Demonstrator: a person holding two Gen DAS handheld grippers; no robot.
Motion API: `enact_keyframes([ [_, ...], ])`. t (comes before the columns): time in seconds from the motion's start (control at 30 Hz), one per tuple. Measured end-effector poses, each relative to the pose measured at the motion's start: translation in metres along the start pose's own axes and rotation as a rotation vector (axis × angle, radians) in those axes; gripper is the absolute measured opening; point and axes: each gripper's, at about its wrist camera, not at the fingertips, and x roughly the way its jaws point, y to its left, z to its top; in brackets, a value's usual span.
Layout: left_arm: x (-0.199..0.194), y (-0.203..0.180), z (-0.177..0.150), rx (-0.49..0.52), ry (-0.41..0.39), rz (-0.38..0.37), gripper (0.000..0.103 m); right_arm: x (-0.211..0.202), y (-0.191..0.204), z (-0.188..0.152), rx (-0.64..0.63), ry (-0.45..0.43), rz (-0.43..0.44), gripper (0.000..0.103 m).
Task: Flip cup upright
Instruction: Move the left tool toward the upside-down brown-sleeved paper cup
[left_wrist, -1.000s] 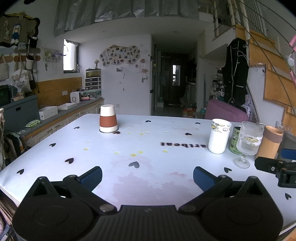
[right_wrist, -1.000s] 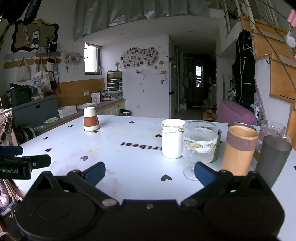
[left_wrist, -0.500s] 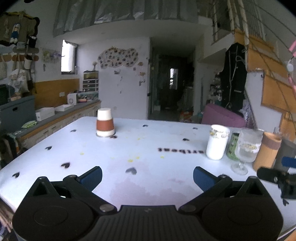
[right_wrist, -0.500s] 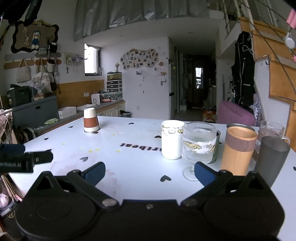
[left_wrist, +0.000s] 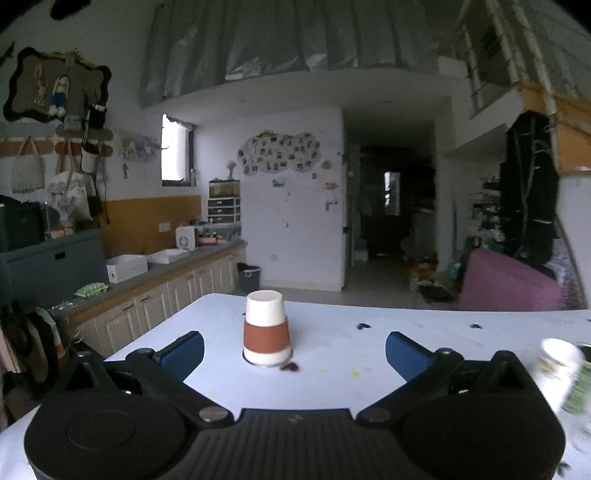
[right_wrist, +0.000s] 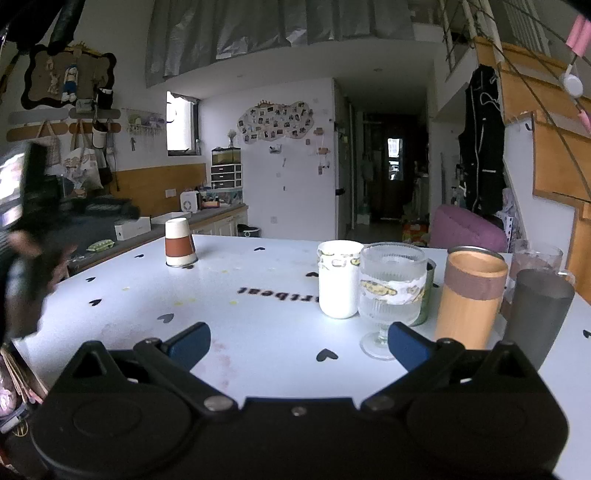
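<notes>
The paper cup (left_wrist: 266, 328) stands mouth-down on the white counter (left_wrist: 369, 347), long axis vertical, closed base pointing up. In the left wrist view it sits at centre frame, ahead of the left tool (left_wrist: 294, 350) and between its wide-spread blue pads, touching neither. The right tool (right_wrist: 299, 341) gapes wide too, holding nothing; there the cup is at upper left, well apart.

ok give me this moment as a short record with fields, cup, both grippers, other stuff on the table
target: paper cup with brown sleeve, upside down on the white table
left gripper: open, empty, cup ahead between the finger lines, not touched
right gripper: open, empty, apart from the cup
right-side cluster: white mug, ribbed glass goblet, bamboo tumbler, grey tumbler
task state: cup not yet flipped
</notes>
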Motion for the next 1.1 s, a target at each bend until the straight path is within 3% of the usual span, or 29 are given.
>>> enact_keyframes([
  [0.13, 0.054, 0.003, 0.012, -0.022, 0.064, -0.004, 0.103, 0.001, -0.001, -0.005, 0.007, -0.007, 0.019, 0.103],
  [0.33, 0.121, 0.008, 0.025, -0.047, 0.102, 0.064, 0.101, 0.007, -0.004, -0.011, -0.015, -0.018, 0.016, 0.103],
  [0.53, 0.170, 0.014, 0.030, -0.045, 0.140, 0.157, 0.097, 0.018, -0.020, -0.015, 0.050, -0.001, -0.017, 0.103],
  [0.8, 0.219, 0.021, 0.019, -0.003, 0.209, 0.213, 0.094, 0.031, -0.027, -0.017, 0.069, 0.031, -0.030, 0.103],
  [0.93, 0.231, 0.030, 0.014, -0.075, 0.212, 0.191, 0.077, 0.037, -0.029, -0.017, 0.071, 0.038, -0.032, 0.103],
  [1.07, 0.231, 0.032, 0.014, -0.053, 0.206, 0.156, 0.053, 0.043, -0.026, -0.016, 0.070, 0.050, -0.029, 0.103],
  [1.1, 0.231, 0.031, 0.014, -0.045, 0.206, 0.159, 0.052, 0.044, -0.024, -0.015, 0.067, 0.054, -0.026, 0.103],
])
